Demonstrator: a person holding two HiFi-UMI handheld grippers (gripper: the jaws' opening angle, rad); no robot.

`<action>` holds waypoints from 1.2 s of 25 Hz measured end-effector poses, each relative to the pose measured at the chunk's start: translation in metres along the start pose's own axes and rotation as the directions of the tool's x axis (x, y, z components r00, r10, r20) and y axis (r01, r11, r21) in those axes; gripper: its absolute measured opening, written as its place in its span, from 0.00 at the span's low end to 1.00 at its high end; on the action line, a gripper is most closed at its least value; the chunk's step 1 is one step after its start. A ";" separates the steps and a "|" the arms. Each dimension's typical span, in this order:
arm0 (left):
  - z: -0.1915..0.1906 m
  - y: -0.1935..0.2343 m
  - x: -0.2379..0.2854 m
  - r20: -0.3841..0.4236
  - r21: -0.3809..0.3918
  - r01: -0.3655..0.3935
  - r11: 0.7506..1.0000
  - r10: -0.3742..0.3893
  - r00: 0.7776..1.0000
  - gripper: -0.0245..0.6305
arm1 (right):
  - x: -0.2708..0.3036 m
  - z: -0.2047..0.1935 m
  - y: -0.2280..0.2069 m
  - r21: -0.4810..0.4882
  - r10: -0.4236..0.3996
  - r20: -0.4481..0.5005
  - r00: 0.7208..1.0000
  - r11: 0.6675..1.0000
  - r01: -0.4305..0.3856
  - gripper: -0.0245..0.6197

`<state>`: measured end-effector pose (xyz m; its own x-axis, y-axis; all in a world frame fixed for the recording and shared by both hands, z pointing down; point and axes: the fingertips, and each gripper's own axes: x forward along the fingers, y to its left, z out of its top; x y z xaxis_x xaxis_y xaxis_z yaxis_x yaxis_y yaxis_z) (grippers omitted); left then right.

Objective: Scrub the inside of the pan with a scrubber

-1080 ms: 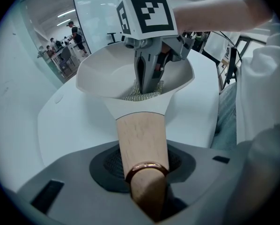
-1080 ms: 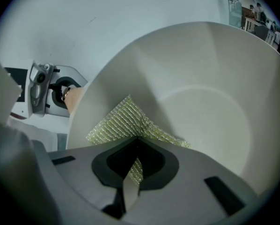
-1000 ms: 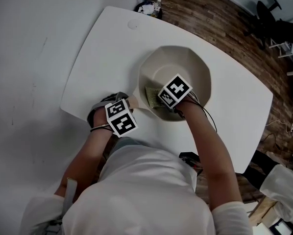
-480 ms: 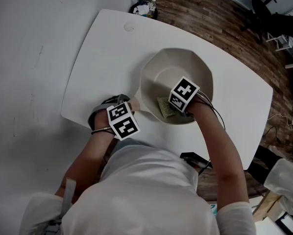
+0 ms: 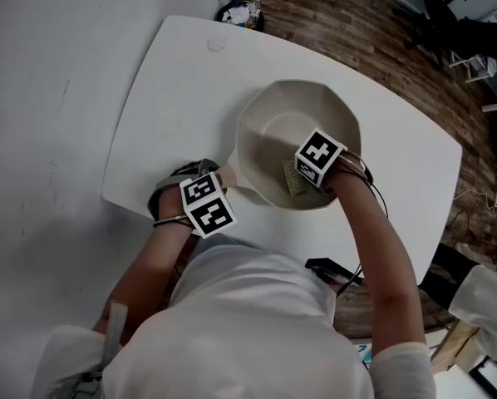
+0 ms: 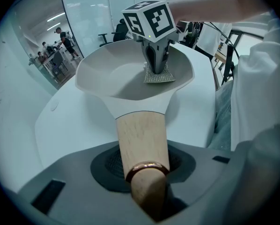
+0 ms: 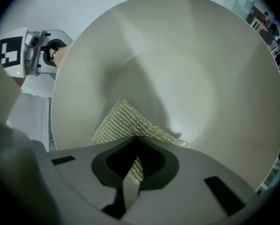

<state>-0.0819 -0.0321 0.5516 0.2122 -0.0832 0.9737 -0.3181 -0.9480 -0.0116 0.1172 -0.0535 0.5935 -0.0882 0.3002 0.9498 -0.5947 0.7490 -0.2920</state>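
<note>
Head view only gives the layout: white table [image 5: 178, 90], pan [image 5: 292, 113] in the middle of it, both arms reaching in. The marker cubes cover the jaws there, so grip state comes from the gripper views. Left gripper view: left gripper [image 6: 147, 175] has its jaws about half apart and clamped on the pan's wooden handle [image 6: 139, 139], just ahead of a copper-coloured ring [image 6: 147, 167] near the handle's end. This view also shows the scrubber [image 6: 159, 76] lying on the inside of the pan under the tip of the right gripper [image 6: 156, 65], plus a glass wall with people behind it, which the head view misses. Right gripper view: its jaws are closed tight on one edge of the scrubber, and the rest of the mesh fans out and presses on the pan's inner wall low down, near the bottom. It also catches the left gripper at the pan's rim, top left. The wooden floor [image 5: 373, 40] beyond the table is seen only from the head. Versus a second ago: the right gripper and scrubber have slid along the pan's near inner wall, from the side next to the handle towards the right. The left gripper has stayed put on the handle, same grip, and the pan hasn't shifted on the table.
</note>
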 end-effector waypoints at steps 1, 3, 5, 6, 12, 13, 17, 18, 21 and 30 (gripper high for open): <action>0.000 0.000 0.000 -0.001 0.003 0.001 1.000 -0.001 1.000 0.26 | -0.001 -0.001 -0.003 0.001 -0.009 0.001 1.000 1.000 0.009 0.07; 0.000 -0.001 0.000 -0.002 0.012 0.002 1.000 -0.002 1.000 0.26 | -0.002 -0.002 -0.008 0.000 -0.023 0.009 1.000 1.000 0.023 0.07; -0.001 -0.001 0.000 -0.005 0.022 0.000 1.000 0.000 1.000 0.26 | -0.003 -0.003 -0.013 0.005 -0.032 0.024 0.999 0.999 0.032 0.07; -0.001 0.000 0.000 -0.006 0.025 -0.001 1.000 0.001 1.000 0.26 | -0.004 -0.003 -0.016 0.007 -0.042 0.028 0.999 0.999 0.042 0.07; -0.001 0.000 0.000 -0.016 0.055 -0.003 0.998 0.004 1.000 0.26 | -0.010 -0.001 -0.038 -0.034 -0.162 -0.017 0.987 0.986 0.162 0.07; -0.001 -0.001 0.000 -0.017 0.060 -0.001 0.998 0.002 1.000 0.26 | -0.011 0.000 -0.042 -0.044 -0.180 -0.018 0.983 0.983 0.179 0.07; -0.001 0.000 0.000 -0.017 0.067 -0.001 0.998 0.002 1.000 0.26 | -0.016 0.009 -0.060 -0.046 -0.244 -0.003 0.970 0.969 0.244 0.07; -0.001 0.000 0.000 -0.017 0.068 -0.001 0.998 0.002 1.000 0.26 | -0.018 0.013 -0.064 -0.042 -0.267 0.008 0.964 0.963 0.267 0.07; -0.002 0.000 0.000 -0.018 0.069 0.001 0.998 0.001 1.000 0.26 | -0.023 0.026 -0.078 -0.025 -0.325 0.065 0.943 0.945 0.327 0.07; -0.001 -0.001 0.000 -0.017 0.071 0.007 0.997 -0.005 1.000 0.26 | -0.042 0.055 -0.102 0.183 -0.370 0.273 0.888 0.926 0.329 0.07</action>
<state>-0.0827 -0.0313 0.5523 0.1984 -0.0729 0.9774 -0.2504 -0.9679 -0.0214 0.1373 -0.1750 0.5891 -0.0768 -0.1717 0.9822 -0.7262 0.6846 0.0629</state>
